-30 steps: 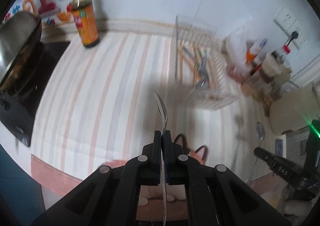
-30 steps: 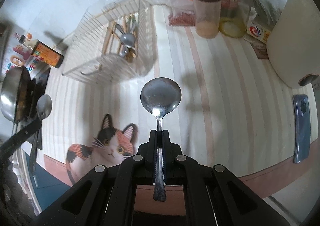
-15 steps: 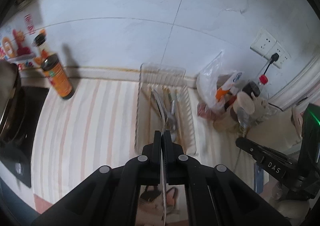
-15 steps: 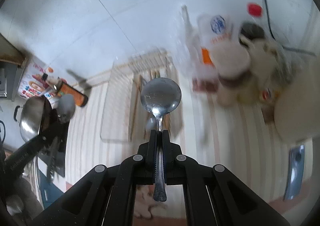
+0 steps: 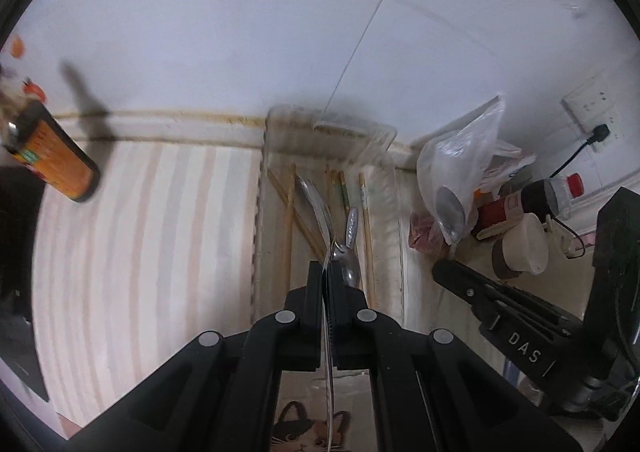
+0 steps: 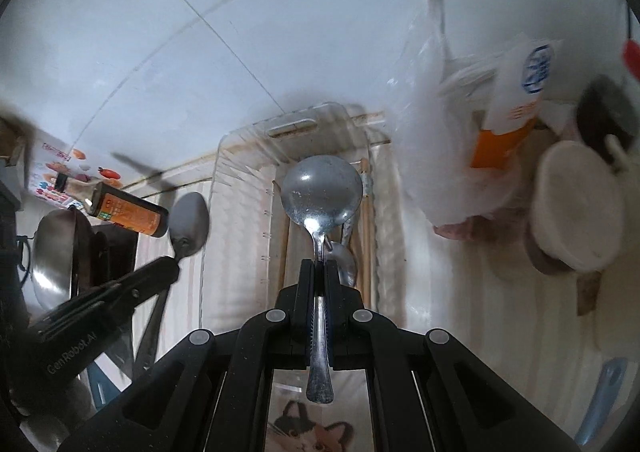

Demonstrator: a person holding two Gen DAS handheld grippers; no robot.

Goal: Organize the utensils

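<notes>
Gripping a spoon [image 5: 320, 207] edge-on, the left gripper [image 5: 326, 272] hangs over the clear tray [image 5: 384, 139] at the counter's back edge — the right gripper [image 6: 319, 270] clamps a second spoon [image 6: 322, 191] there too.

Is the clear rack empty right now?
No, the clear rack already holds wooden chopsticks and a spoon lying on its floor.
</notes>
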